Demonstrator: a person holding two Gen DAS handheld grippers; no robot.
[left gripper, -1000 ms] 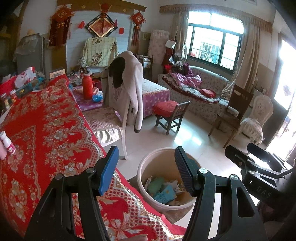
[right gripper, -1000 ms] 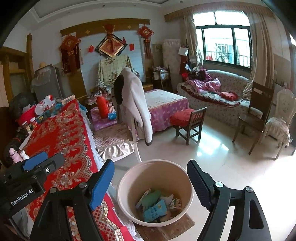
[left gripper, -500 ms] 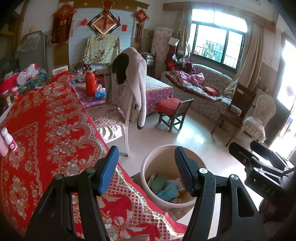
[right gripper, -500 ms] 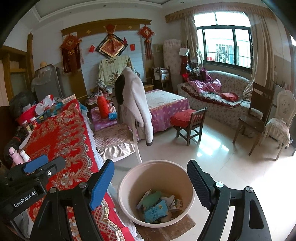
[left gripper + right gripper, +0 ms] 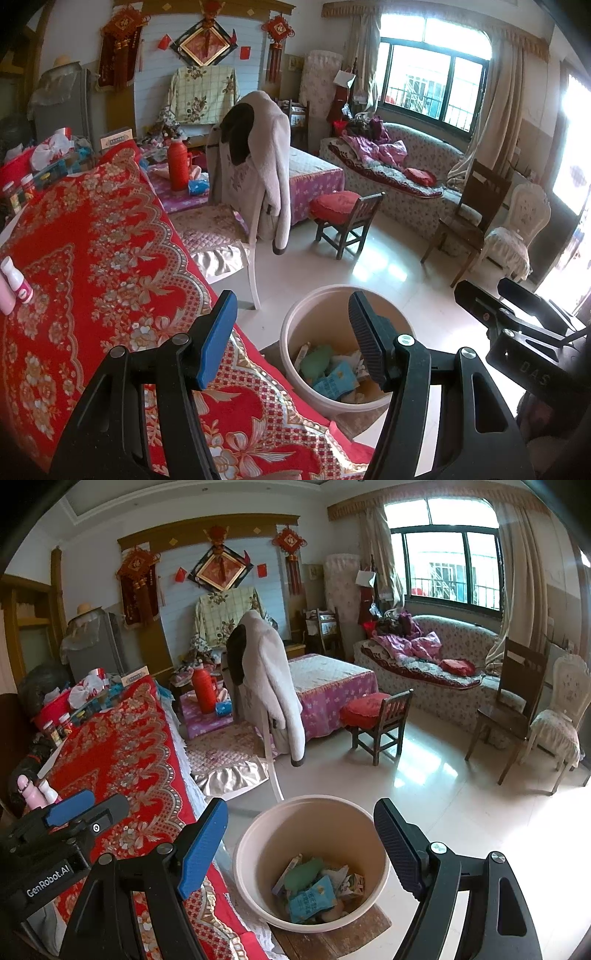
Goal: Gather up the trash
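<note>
We find the left gripper [image 5: 291, 328] with its jaws standing apart and nothing between the pads; it hangs over the near edge of the table, above the table's red floral cloth [image 5: 92, 240] and the rim of the bucket. The right gripper [image 5: 301, 834] is likewise parted, somewhat wider, and holds nothing; it hangs directly above the bucket's mouth. In the left view, the right gripper [image 5: 517, 306] appears at the right edge, and in the right view, the left gripper [image 5: 74, 812] appears at the lower left, so the two units sit side by side. The cream bucket [image 5: 258, 849] stands on the floor just beside the table's edge, resting on a worn brown board [image 5: 332, 941]. The trash [image 5: 314, 886] lies in the bottom of the bucket: a blue snack packet [image 5: 310, 899], a green item [image 5: 303, 873] and several crumpled wrappers and small cartons. On the cloth, at the far left, two small pink-and-white bottles [image 5: 14, 280] stand close together. Beyond the bucket, a chair draped with a pale coat [image 5: 273, 686] faces a low table with a red thermos [image 5: 203, 688]. A floral sofa [image 5: 443, 664] sits under the window.
</note>
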